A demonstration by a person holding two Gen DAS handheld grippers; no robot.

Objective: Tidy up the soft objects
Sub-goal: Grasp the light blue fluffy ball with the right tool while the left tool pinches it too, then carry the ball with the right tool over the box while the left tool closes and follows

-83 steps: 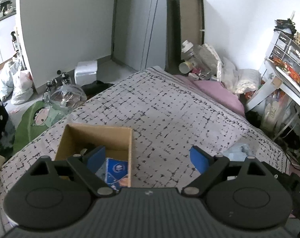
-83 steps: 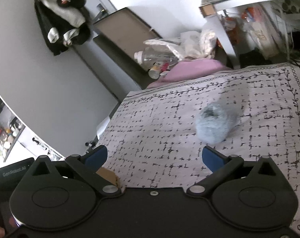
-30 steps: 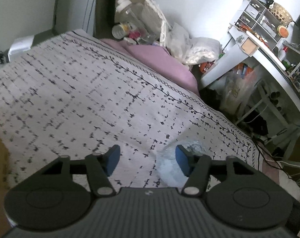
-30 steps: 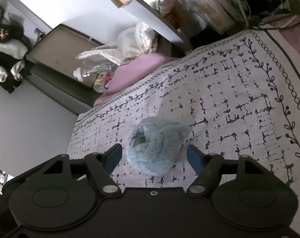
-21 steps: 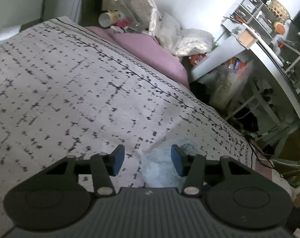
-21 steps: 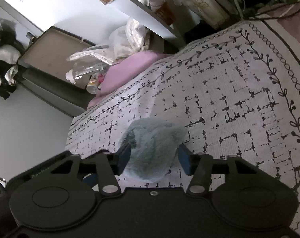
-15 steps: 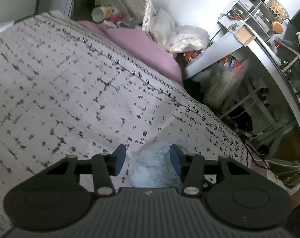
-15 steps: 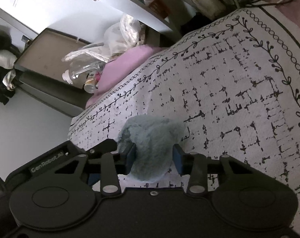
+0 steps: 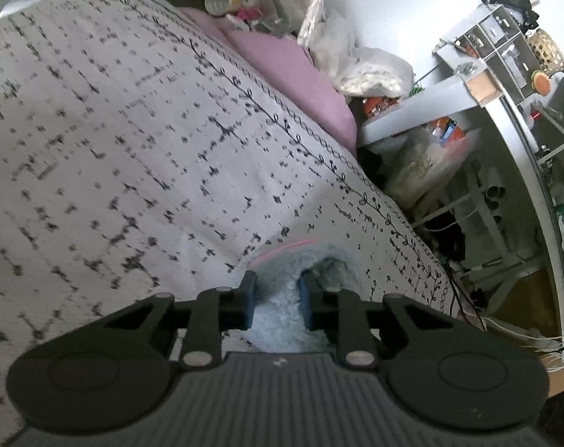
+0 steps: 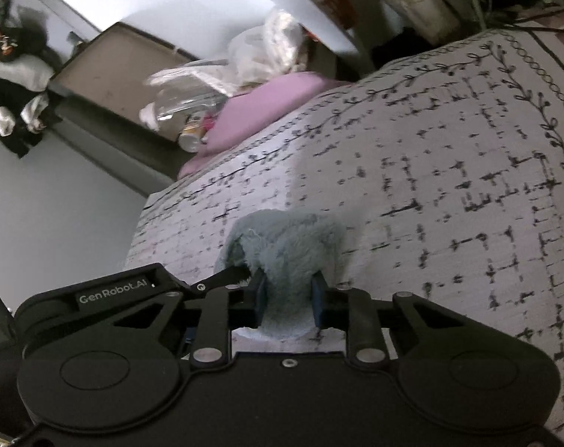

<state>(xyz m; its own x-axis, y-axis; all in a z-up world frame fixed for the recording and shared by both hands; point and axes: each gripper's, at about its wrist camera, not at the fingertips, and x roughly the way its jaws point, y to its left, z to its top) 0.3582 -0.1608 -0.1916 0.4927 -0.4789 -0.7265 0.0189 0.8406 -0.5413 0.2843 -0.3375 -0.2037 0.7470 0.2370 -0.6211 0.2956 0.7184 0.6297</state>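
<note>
A fluffy light-blue soft object (image 9: 282,279) lies on the patterned bed cover (image 9: 133,149) near its right edge. My left gripper (image 9: 277,298) is shut on one side of it. In the right wrist view the same fluffy object (image 10: 285,249) bulges above my right gripper (image 10: 287,298), which is shut on its other side. The left gripper's black body (image 10: 114,294) shows right beside the right one, touching the object. The cardboard box seen earlier is out of view.
A pink pillow (image 9: 293,70) and plastic bags (image 9: 356,70) lie at the bed's far end. A white desk with shelves (image 9: 505,85) stands to the right, with cables (image 9: 505,327) on the floor. A brown panel (image 10: 125,74) leans on the wall.
Both grippers moved onto the fluffy object and closed: the jaws stood open around it half a second ago and now pinch it from two sides.
</note>
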